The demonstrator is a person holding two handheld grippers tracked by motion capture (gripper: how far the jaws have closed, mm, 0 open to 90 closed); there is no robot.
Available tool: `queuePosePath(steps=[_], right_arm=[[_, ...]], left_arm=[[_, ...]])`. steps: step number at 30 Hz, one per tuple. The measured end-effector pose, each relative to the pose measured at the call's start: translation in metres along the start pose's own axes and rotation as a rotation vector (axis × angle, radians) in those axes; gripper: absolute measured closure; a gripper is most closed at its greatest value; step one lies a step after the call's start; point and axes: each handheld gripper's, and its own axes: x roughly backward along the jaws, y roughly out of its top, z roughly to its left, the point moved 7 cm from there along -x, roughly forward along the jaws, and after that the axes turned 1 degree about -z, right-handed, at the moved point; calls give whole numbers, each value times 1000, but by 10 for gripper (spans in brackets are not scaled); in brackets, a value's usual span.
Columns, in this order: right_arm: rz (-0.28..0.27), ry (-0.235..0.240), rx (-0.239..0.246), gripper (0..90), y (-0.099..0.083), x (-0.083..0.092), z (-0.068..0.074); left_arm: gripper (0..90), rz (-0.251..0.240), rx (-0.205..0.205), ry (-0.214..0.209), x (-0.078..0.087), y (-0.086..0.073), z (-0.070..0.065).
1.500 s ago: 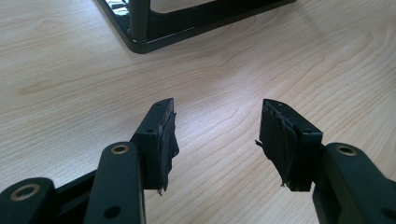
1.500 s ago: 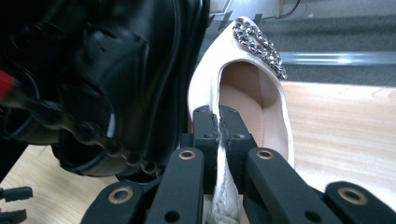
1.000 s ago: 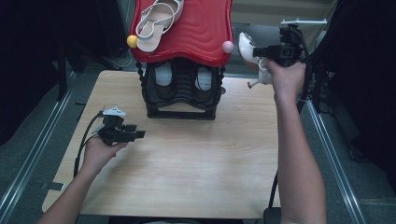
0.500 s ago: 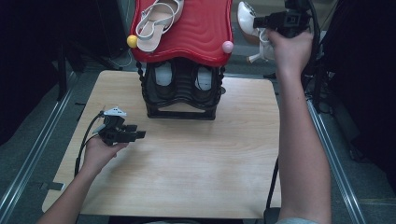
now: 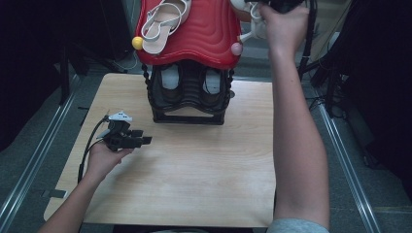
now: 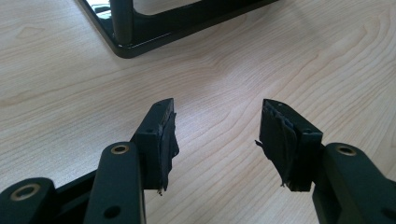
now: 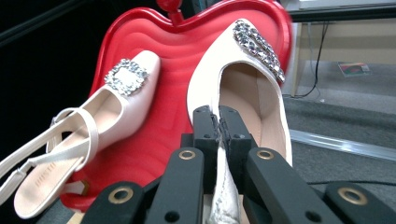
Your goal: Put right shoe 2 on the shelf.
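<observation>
Shoe (image 7: 252, 88) pinched by its side wall in our right gripper (image 7: 218, 122), toe ahead over the red tray (image 7: 173, 56) | its pair (image 7: 116, 107) lies to that gripper's left on the tray | our left gripper (image 6: 217, 135) gapes empty over the table (image 6: 233, 60), black rack (image 6: 140, 37) ahead.

wide bare tabletop (image 5: 194, 184) in front of black rack (image 5: 189, 97): free passage between both forearms. left gripper (image 5: 138, 141) sits low on table, jaws apart, nothing between, rack's base bar (image 6: 140, 44) near ahead. red tray (image 5: 194, 34) atop rack: left half taken by sandal (image 5: 163, 24), right half bare. right gripper (image 7: 219, 135) holds second shoe (image 7: 247, 88) at tray's right edge.
</observation>
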Motion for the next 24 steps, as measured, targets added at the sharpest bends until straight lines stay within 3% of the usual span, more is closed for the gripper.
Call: queuePosePath(steps=[8, 24], right_arm=[[-8, 33, 1, 883, -3, -32, 19], [6, 60, 14, 882, -22, -55, 42]], left_arm=[[461, -2, 2, -2, 0, 0, 1], [461, 2, -4, -4, -1, 0, -2]])
